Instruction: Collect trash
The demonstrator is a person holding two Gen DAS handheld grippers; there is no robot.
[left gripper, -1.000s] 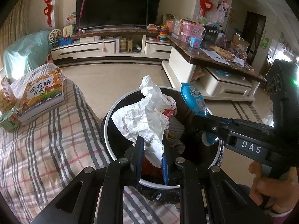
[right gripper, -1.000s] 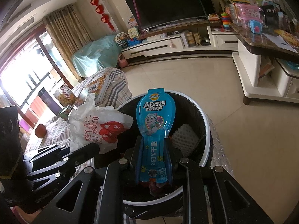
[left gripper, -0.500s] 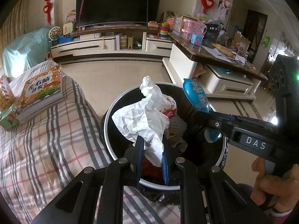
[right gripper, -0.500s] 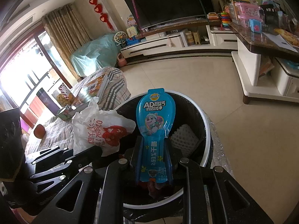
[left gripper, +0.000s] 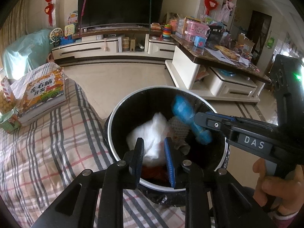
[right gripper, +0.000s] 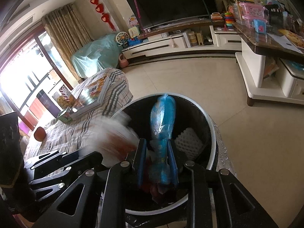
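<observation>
Both grippers hang over the mouth of a round black trash bin with a pale rim, which stands on the floor against a bed covered in a plaid blanket.

The left gripper has its jaws spread apart. A white plastic bag shows between and beyond the fingertips, blurred, and sits inside the bin rim. From the left wrist view the bag seems free of both pads, though the blur makes contact hard to rule out. In the right wrist view the same bag is a white and red smear at the near left edge of the bin.

The right gripper is also parted, with a gap visible beside the left pad. A blue snack wrapper stands upright between the fingers, smeared by motion, its lower end near the right pad. Seen from the left wrist, the wrapper lies tilted at the tip of the right gripper, over the far right part of the bin.

Inside the bin a white foam net rests against the far wall, with red scraps lower down.

On the blanket, well apart from the bin, lie a thick children's book and a small green carton. A television stands on a low white cabinet across the tiled floor.
</observation>
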